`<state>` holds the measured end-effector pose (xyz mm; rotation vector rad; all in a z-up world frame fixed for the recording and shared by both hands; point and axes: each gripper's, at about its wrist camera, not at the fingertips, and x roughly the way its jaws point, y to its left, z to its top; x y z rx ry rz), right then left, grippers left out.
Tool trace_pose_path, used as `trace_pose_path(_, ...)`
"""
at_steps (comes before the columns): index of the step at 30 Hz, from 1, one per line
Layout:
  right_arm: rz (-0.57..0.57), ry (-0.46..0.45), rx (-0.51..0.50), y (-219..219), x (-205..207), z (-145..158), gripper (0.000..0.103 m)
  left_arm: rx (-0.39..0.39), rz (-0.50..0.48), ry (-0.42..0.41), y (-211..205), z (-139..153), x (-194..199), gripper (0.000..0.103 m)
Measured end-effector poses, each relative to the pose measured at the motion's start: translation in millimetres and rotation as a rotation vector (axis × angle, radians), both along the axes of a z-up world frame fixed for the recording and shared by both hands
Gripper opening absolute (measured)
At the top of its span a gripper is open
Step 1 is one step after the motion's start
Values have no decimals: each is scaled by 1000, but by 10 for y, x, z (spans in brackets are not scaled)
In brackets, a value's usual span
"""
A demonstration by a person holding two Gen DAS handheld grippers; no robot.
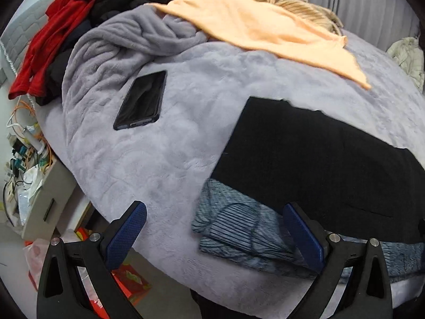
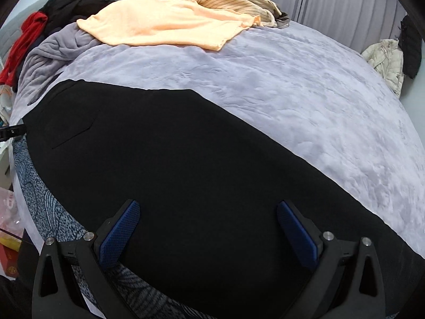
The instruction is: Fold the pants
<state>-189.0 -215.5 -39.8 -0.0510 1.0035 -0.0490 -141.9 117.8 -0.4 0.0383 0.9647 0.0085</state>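
In the left wrist view the left gripper (image 1: 215,228) gapes wide and empty at the near edge of the bed (image 1: 186,143), straddling a patterned blue cloth (image 1: 233,228) under the black pants' (image 1: 318,154) left end; a grab here could take both. A phone (image 1: 140,101) lies far left (easily dragged). In the right wrist view the right gripper (image 2: 208,226) hangs equally wide, empty, over the flat pants (image 2: 172,159). The plush grey cover could bunch; clothes pile far, curtains (image 2: 332,0) beyond.
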Motion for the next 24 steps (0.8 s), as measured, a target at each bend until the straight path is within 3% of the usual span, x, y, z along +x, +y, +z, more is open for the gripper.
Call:
trace_pose_path(2, 3, -12, -2, 62, -14, 118, 103, -74, -72, -14, -191, 64, -119, 103)
trace_pose_path(4, 64, -56, 23, 241, -6, 222, 103, -96, -152, -10, -492, 40, -201, 103)
trace_pose_path(8, 195, -32, 51, 724, 99, 152, 103, -17, -254, 29, -989, -164, -312, 103)
trace_pose_path(10, 215, -14, 10, 815, 74, 36, 103, 45, -265, 23, -1042, -240, -342, 103)
trace_pose_path(14, 184, -6, 22, 559, -127, -55, 103, 21, -235, 66, -833, -316, -320, 103)
trace_pose_path(17, 137, 2, -11, 287, -379, -27, 103, 81, -173, 67, -675, -357, -307, 103)
trace_pose_path(22, 0, 25, 2, -297, -753, -11, 103, 28, -109, 115, -488, -347, -176, 103)
trace_pose_path(24, -48, 27, -40, -497, -907, 2, 103, 38, -107, 121, -501, -343, -165, 103)
